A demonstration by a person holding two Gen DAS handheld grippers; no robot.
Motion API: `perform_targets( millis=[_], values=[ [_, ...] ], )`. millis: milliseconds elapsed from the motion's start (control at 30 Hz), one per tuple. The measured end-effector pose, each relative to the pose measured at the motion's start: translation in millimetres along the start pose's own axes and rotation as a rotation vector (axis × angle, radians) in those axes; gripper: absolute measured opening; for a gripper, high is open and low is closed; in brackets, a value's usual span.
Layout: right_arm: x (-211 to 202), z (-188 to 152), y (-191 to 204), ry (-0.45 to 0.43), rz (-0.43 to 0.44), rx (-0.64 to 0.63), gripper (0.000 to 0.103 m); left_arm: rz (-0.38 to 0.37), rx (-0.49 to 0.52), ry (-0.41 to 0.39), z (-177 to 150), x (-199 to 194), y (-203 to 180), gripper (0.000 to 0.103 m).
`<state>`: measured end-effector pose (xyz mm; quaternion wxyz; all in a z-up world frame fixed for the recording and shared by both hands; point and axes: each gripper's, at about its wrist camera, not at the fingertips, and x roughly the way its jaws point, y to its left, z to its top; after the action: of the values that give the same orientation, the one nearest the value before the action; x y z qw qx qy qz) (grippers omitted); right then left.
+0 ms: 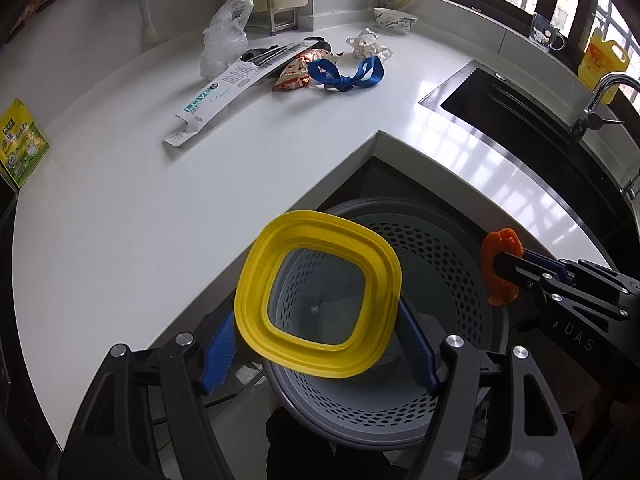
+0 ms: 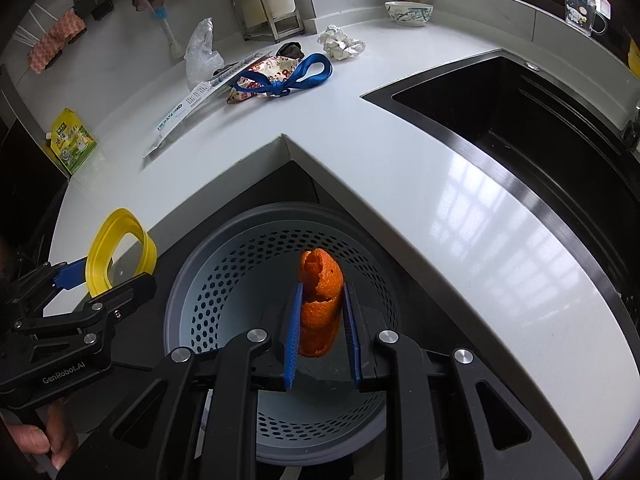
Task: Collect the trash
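The left gripper (image 1: 320,340) is clamped on a yellow square lid (image 1: 318,296), one blue finger (image 1: 218,354) on each side of its rim, and holds it tilted just above the mouth of the grey perforated bin (image 1: 452,264). Through the lid's clear centre the bin's floor shows bare. To its right the right gripper (image 2: 320,320) reaches in over the same bin (image 2: 224,280), its two blue pads closed on a curl of orange peel (image 2: 320,300) that stands upright between them, hanging over the bin's interior. There is one bin, set in the inner corner of the L-shaped white countertop (image 2: 400,168), and nothing lies in it.

Beyond both grippers, well apart on the counter, the remaining items sit in a loose cluster: one long white cardboard sleeve (image 1: 224,96), one red-printed snack wrapper (image 1: 296,72), one knotted blue ribbon (image 1: 346,76), one crumpled white paper ball (image 1: 366,44), one clear plastic bag (image 1: 226,36) and something dark behind the wrapper. A green-yellow packet (image 1: 22,142) stands far to the left. Off to the right is a dark sink (image 2: 540,128); at the back, one patterned bowl (image 2: 408,12).
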<state>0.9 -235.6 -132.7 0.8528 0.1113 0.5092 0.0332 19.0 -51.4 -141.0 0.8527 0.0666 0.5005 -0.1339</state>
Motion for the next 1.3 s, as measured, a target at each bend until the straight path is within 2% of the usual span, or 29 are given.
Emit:
perform_targets(
  millis=[333, 533, 633, 700, 933, 1300],
  values=[
    [27, -21, -3, 0.089, 0.025, 0.024, 0.02, -0.009, -0.013, 0.064, -16, 23, -10, 0.069],
    [34, -26, -6, 0.108, 0.052, 0.03, 0.023, -0.014, -0.012, 0.084, -18, 28, -13, 0.071],
    [33, -28, -8, 0.11, 0.046, 0.035, 0.031, -0.001, -0.014, 0.094, -19, 30, -13, 0.076],
    [30, -29, -11, 0.1, 0.044, 0.041, 0.053, 0.005, -0.02, 0.099, -19, 31, -12, 0.079],
    [25, -29, -16, 0.085, 0.027, 0.041, 0.053, 0.029, -0.033, 0.107, -20, 31, -8, 0.08],
    [21, -30, -18, 0.087, 0.015, 0.049, 0.053, 0.044, -0.047, 0.102, -18, 26, -4, 0.089]
  ],
)
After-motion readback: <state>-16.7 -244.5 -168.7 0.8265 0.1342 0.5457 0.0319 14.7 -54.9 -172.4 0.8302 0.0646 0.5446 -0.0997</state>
